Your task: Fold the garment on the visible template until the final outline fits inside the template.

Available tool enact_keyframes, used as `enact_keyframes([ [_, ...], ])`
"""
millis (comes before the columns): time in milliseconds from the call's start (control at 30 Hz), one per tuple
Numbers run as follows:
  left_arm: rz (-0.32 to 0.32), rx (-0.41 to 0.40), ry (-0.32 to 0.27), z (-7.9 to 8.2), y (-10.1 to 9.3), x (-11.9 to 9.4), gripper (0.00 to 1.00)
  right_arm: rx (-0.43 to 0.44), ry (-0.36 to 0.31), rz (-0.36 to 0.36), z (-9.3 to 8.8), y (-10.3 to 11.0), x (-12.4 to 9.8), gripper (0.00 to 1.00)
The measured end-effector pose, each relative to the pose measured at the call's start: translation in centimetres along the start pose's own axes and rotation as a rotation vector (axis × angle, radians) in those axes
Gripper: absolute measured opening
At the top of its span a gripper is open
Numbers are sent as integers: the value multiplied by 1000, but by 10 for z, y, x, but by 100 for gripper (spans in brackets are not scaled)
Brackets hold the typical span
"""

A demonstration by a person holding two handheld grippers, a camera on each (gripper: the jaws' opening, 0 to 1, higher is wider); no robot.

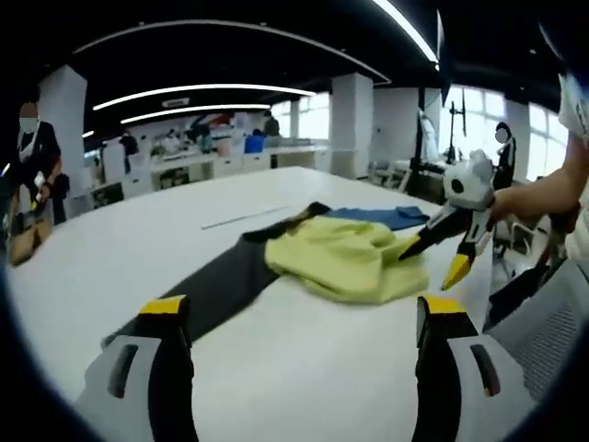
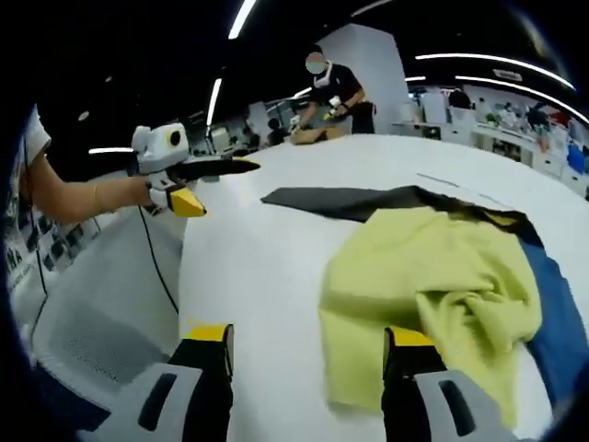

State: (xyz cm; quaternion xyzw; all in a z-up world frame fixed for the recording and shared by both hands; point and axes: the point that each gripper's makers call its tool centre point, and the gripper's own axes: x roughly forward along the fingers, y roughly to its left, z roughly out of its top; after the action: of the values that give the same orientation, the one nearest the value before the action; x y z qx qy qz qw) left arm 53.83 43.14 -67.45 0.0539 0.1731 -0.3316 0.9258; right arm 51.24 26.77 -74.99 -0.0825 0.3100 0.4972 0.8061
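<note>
- Yellow garment [image 2: 428, 299] lies crumpled on the white counter [image 1: 304, 368] (over a dark mat [image 1: 216, 290]).
- Left gripper [image 1: 299, 318] and right gripper [image 2: 308, 341] both hover with jaws spread, grasping nothing.

Light: I see bright ceiling strips [image 1: 198, 89] and windows [image 1: 479, 115] | table [image 1: 304, 368] evenly lit, mild glare | shadows soft | fisheye bends edges | background slightly soft in both views

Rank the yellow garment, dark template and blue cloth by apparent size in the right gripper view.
1. Yellow garment, largest, though nearest the camera.
2. Dark template, partly covered.
3. Blue cloth, partly hidden; ranking against the template is unsure.
</note>
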Motion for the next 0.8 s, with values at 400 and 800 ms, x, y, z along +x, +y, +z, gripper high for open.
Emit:
enact_keyframes([
  [400, -55, -19, 11, -5, -26, -5, 97, -43, 104, -85, -18, -8, 26, 35],
  [800, -75, -21, 24, -9, -33, -7, 91, -167, 151, -156, -21, -23, 32, 18],
])
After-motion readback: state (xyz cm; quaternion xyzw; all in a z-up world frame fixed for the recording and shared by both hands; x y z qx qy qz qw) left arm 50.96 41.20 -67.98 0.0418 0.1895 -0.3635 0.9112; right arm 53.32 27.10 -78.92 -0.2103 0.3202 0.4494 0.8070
